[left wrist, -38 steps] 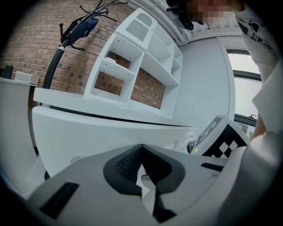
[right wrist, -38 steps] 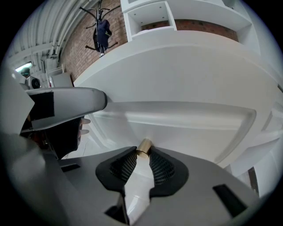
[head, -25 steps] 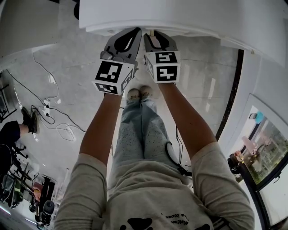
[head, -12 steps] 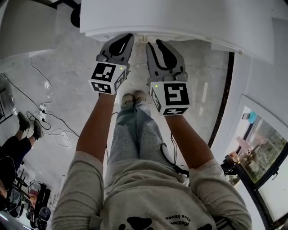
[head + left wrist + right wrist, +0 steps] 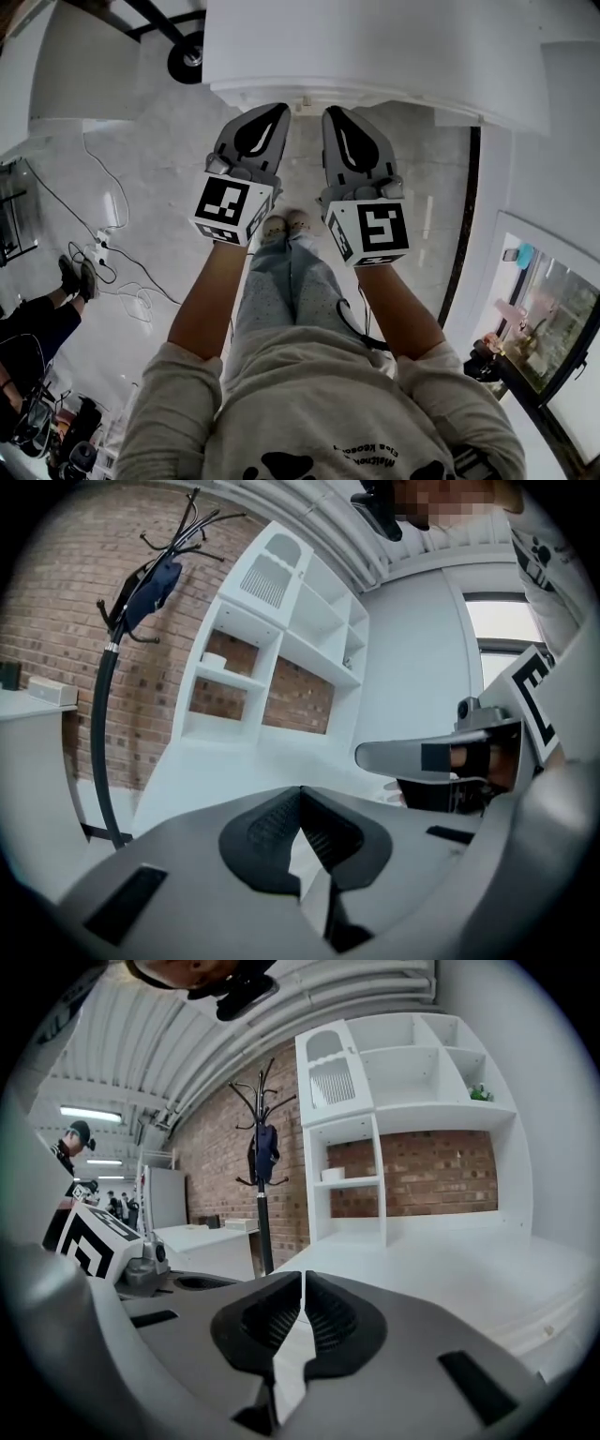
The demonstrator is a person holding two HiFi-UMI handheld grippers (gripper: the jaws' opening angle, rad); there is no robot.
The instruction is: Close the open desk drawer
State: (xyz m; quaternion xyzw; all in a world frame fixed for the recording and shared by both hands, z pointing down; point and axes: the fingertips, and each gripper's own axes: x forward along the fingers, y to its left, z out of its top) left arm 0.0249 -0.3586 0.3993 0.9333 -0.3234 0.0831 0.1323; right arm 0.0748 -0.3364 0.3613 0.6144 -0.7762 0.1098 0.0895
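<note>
The white desk (image 5: 375, 56) fills the top of the head view, and its front edge runs just beyond both grippers. No drawer front or handle shows apart from it in any view. My left gripper (image 5: 269, 116) is shut and empty just short of that edge; its pads (image 5: 323, 832) meet at the tips over the desk top. My right gripper (image 5: 337, 118) hangs beside it, level with it. Its jaws have just been closing, and the pads (image 5: 328, 1316) stand together with nothing between them. Each gripper view shows the other gripper (image 5: 441, 757) (image 5: 98, 1241) alongside.
A white shelf unit (image 5: 412, 1129) stands at the far end of the desk against a brick wall, with a coat stand (image 5: 265, 1147) beside it. Cables (image 5: 112, 244) lie on the floor at the left, near another person (image 5: 37, 323). A chair caster (image 5: 192, 56) is by the desk's left corner.
Both grippers have risen from under the desk's edge and drawn back a little toward me. The right gripper's jaws, wide apart half a second ago, have closed.
</note>
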